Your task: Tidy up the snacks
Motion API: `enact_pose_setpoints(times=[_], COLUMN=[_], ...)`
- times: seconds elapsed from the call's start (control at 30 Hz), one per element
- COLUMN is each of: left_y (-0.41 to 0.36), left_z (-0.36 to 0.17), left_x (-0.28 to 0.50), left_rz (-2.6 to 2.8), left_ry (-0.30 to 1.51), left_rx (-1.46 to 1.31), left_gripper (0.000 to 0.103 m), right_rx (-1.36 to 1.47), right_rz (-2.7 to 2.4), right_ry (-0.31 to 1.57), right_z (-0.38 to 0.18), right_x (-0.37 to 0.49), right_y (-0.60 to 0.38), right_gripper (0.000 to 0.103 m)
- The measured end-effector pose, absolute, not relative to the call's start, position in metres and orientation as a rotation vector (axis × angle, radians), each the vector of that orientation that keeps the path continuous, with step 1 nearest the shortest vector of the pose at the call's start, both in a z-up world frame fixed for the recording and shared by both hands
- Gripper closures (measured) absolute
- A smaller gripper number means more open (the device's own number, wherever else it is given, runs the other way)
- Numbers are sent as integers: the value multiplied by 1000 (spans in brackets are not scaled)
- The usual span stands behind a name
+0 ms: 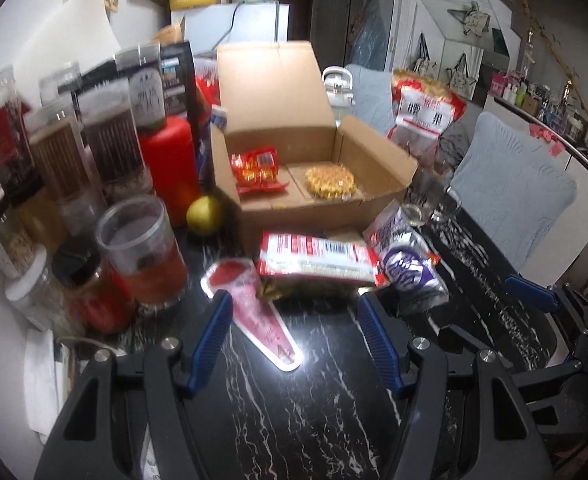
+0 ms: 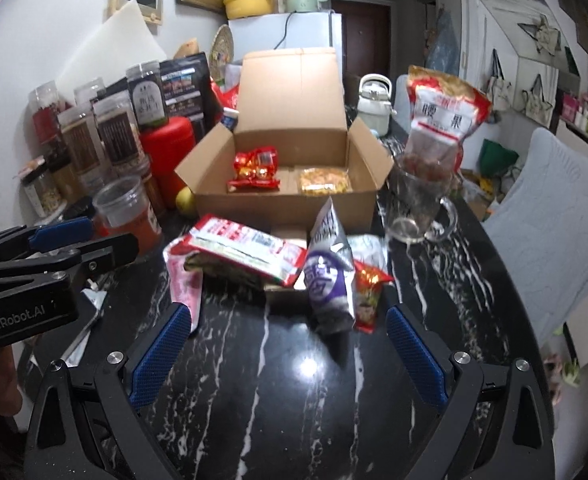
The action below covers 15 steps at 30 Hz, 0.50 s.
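- The cardboard box (image 2: 285, 184) stands open in the middle of the dark marble surface (image 2: 294, 380), its lid flap upright at the back and its side flaps splayed, most likely so snacks can be dropped in from above and from the near side.
- Two items already lie on the box floor: a red wrapped pack (image 2: 253, 170) toward its left and a yellow snack bag (image 2: 326, 182) toward its right, side by side, leaving room in front of them.
- The snacks not yet sorted sit in a loose heap just in front of the box: a flat red-and-white bag (image 2: 241, 248) with its long axis running across the box's front wall, a purple-and-silver bag (image 2: 328, 276) propped on end to its right with its top pointing up toward the box, and a small red packet (image 2: 368, 296) leaning just beside that.
- A pink cone-shaped wrapper (image 1: 253, 312) lies left of the heap, its long axis pointing away from the box with the narrow tip nearest the camera.
- The left gripper (image 1: 294, 320) has its jaws about half open and holding nothing; the cone wrapper lies between them on the surface.
- The right gripper (image 2: 289, 328) has its jaws wide apart and empty, aimed at the purple-and-silver bag in front of the box.
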<state>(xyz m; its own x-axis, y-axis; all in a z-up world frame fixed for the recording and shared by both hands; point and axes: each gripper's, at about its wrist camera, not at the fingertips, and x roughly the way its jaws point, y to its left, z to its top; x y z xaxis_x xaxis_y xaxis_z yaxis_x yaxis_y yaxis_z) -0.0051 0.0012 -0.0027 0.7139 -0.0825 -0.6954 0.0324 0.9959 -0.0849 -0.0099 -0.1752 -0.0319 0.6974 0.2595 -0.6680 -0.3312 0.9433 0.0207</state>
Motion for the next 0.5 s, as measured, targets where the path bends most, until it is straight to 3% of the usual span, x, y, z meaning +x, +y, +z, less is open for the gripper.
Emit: enact_pose_setpoints(times=[0.5], left_y=[14], left_z=[-83], left_x=[28], left_rz=[28], left_ry=[937], left_rx=[-148], left_gripper=[39], right_rx=[-51], right_rz=[304], right_ry=[826], right_z=[-78], right_x=[16], right_y=[-180], right_gripper=[4])
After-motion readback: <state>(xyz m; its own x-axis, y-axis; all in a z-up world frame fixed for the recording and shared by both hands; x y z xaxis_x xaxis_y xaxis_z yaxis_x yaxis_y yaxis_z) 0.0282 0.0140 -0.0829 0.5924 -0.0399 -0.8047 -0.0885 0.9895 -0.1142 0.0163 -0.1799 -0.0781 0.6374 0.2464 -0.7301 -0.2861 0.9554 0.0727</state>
